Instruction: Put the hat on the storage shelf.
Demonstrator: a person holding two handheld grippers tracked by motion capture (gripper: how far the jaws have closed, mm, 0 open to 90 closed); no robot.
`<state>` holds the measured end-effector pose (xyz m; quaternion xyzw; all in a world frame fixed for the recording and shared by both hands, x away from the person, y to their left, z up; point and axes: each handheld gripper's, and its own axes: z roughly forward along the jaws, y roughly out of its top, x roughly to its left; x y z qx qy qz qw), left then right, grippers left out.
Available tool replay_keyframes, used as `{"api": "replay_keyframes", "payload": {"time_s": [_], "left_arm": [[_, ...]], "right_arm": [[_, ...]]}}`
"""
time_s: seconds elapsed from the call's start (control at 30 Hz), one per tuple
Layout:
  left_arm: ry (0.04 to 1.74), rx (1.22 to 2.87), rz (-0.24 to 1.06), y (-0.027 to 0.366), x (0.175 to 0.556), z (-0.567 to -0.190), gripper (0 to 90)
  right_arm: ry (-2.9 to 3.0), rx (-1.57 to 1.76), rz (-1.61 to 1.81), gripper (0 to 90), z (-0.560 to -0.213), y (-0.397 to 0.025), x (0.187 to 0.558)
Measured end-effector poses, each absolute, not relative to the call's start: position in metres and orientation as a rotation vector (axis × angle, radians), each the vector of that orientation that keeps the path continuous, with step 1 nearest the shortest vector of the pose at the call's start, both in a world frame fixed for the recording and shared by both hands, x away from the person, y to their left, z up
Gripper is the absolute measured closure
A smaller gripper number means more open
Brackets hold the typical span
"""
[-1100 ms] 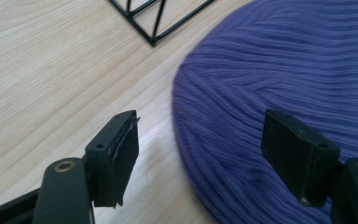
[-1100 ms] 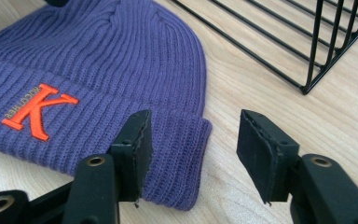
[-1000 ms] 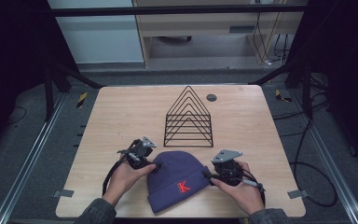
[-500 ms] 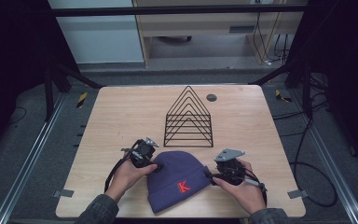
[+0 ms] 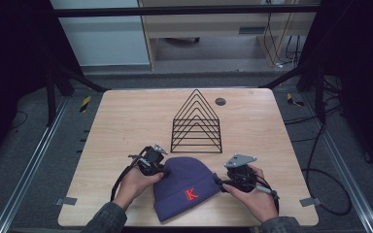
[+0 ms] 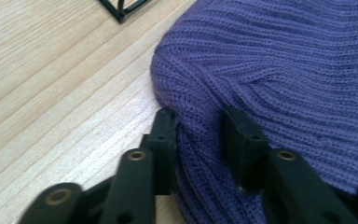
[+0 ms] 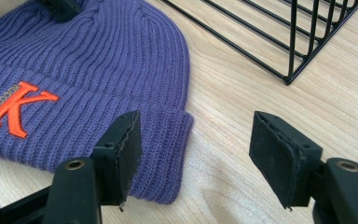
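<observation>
Purple hat is lying just before the wire rack, left gripper pinching its edge, right gripper gaping beside it.

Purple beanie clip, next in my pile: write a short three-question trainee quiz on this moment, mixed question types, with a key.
1. True or false: the left gripper has its jaws pinched on a fold of the purple beanie.
2. Multiple choice: the right gripper is
A. shut on the beanie's cuff
B. open, one jaw over the cuff's corner, the other over bare table
C. shut on the black wire rack
3. Fill in: the orange letter on the beanie's cuff is ___.

Key
1. True: knit bunches between its two jaws at the crown's edge.
2. B: a wide gap separates the jaws.
3. K.
</observation>
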<state>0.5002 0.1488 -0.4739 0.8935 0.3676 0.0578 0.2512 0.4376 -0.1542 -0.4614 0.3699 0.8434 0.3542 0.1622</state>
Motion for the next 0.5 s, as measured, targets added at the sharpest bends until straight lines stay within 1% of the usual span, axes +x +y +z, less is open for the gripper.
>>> {"api": "replay_keyframes", "payload": {"time_s": [0.03,0.07,0.13,0.27,0.3,0.5], "left_arm": [[0.996,2.431,0.163,0.149,0.500,-0.474,71.6],[0.994,2.431,0.171,0.148,0.499,-0.473,71.6],[0.982,2.429,0.192,0.148,0.498,-0.471,75.9],[0.945,2.397,0.260,0.148,0.492,-0.462,77.5],[0.945,2.397,0.260,0.148,0.492,-0.462,77.7],[0.889,2.342,0.333,0.145,0.484,-0.440,78.4]], "right_arm": [[2.406,1.055,1.012,33.9,-0.461,-0.154,0.438],[2.406,1.055,1.012,33.9,-0.461,-0.154,0.438],[2.403,1.060,1.008,33.7,-0.461,-0.155,0.438],[2.388,1.065,1.008,33.4,-0.461,-0.158,0.439],[2.388,1.065,1.008,33.4,-0.461,-0.158,0.439],[2.358,1.097,1.007,32.8,-0.460,-0.164,0.440]]}}
